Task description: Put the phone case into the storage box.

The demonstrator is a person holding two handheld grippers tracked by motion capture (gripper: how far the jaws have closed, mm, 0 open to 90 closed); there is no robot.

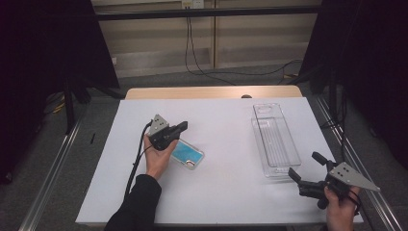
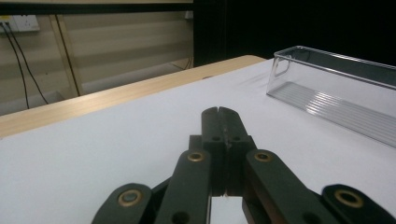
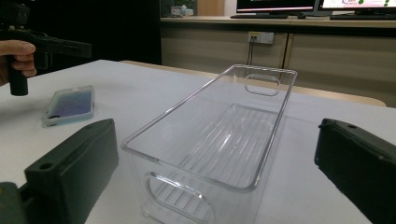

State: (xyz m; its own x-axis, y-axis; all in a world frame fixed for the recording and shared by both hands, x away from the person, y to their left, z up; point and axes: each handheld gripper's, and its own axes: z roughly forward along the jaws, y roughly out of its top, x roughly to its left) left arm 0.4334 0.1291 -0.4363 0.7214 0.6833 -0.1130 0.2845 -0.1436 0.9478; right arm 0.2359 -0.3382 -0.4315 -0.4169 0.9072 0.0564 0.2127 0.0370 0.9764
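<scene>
A white sheet covers the desk (image 1: 226, 192), whose wooden far edge shows beyond it. The left gripper (image 1: 181, 127) is held above the left-centre of the sheet by a hand (image 1: 158, 159) in a dark sleeve, and it points toward the right and far side. Its fingers (image 2: 219, 119) are pressed flat together with nothing between them, as the left gripper view shows clearly. Just beside it, on the near right, a phone (image 1: 187, 154) in a pale case with a blue face lies flat on the sheet; the gripper is over its far left end, and I cannot tell whether it touches the phone.

A clear plastic bin (image 1: 275, 139) stands on the right half of the desk, long side running near to far, with cut-out handles at both ends. It is well apart from the phone.

The right gripper (image 1: 307, 169) is held at the near right corner, aimed at the near end of the bin. Its fingers (image 3: 74, 168) stand wide apart, one on each side of the bin's near end in the right gripper view, holding nothing
</scene>
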